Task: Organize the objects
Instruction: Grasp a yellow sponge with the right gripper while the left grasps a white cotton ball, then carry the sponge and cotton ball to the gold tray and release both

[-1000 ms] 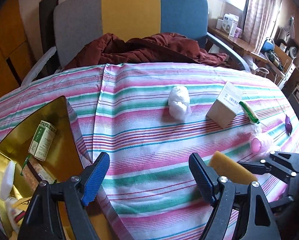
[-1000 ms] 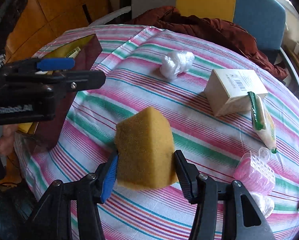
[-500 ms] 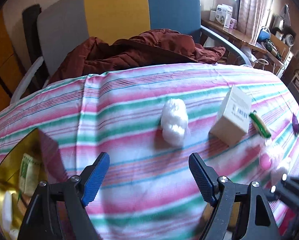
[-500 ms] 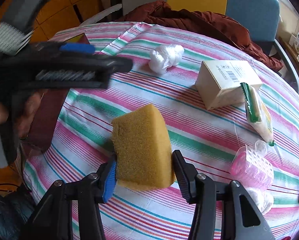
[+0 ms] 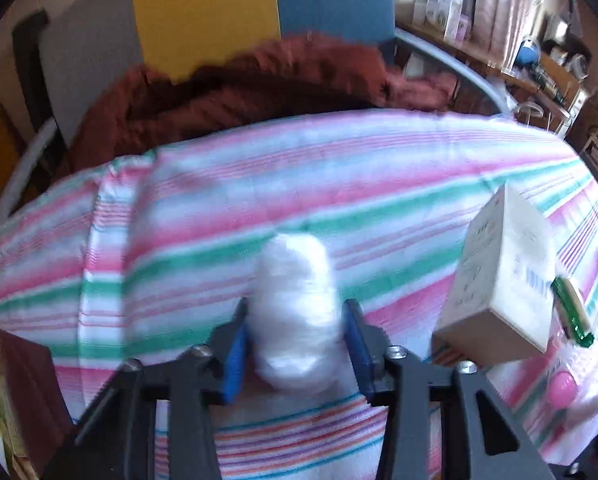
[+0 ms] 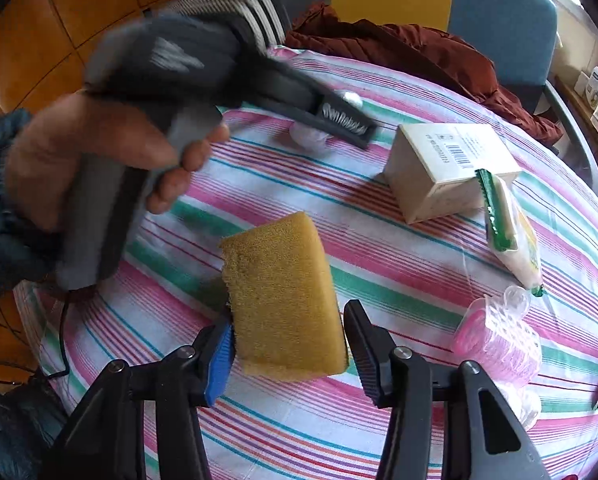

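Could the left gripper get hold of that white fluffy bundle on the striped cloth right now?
Probably yes. In the left wrist view the left gripper already has the white bundle between its fingers, nothing blocking it. Blur hides whether the pads are touching it.

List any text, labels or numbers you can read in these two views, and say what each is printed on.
Cream cardboard box: barcode label with a line of small print, too small to read.
Left gripper, white lettering along its dark body: too blurred to read with any certainty.
Green-and-white sachet: printing unreadable.
Boxes on the far shelf: too small and blurred.
Nothing else carries readable text.
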### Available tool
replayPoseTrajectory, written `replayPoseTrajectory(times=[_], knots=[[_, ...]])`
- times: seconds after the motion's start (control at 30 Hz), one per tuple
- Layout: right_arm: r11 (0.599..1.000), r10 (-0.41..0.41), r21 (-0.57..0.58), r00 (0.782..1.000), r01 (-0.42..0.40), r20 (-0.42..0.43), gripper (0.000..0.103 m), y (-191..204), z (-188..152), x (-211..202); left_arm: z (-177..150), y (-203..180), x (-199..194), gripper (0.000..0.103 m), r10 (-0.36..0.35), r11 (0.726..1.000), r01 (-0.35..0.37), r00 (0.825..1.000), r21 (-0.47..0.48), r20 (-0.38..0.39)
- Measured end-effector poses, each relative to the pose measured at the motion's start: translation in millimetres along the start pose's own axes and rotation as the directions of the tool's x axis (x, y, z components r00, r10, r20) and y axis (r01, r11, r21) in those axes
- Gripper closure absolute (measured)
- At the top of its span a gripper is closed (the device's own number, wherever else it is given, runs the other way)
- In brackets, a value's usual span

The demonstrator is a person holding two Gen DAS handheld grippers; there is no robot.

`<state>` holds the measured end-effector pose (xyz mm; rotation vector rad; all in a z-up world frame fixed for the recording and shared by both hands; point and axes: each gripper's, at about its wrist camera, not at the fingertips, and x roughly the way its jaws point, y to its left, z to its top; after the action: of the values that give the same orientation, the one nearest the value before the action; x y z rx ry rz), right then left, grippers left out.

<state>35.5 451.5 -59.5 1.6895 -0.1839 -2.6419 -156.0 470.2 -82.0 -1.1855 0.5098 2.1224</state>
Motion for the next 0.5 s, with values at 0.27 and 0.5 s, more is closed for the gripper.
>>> replayPoseTrajectory(times=[0.27, 0.5], knots=[[0.995, -0.042, 0.093, 0.997, 0.036, 0.062, 0.054, -30.9, 1.0, -14.9, -30.3, 4.7, -55.3, 0.068, -0.055, 0.997, 0.057, 0.998, -0.056, 0.031], [0.993, -0.064, 0.107, 0.994, 0.054, 0.092, 0.054, -33.2, 4.6, -14.0, -70.7, 11.6, -130.1, 0.067, -0.048, 0.996, 0.056, 0.993, -0.071, 0.110]])
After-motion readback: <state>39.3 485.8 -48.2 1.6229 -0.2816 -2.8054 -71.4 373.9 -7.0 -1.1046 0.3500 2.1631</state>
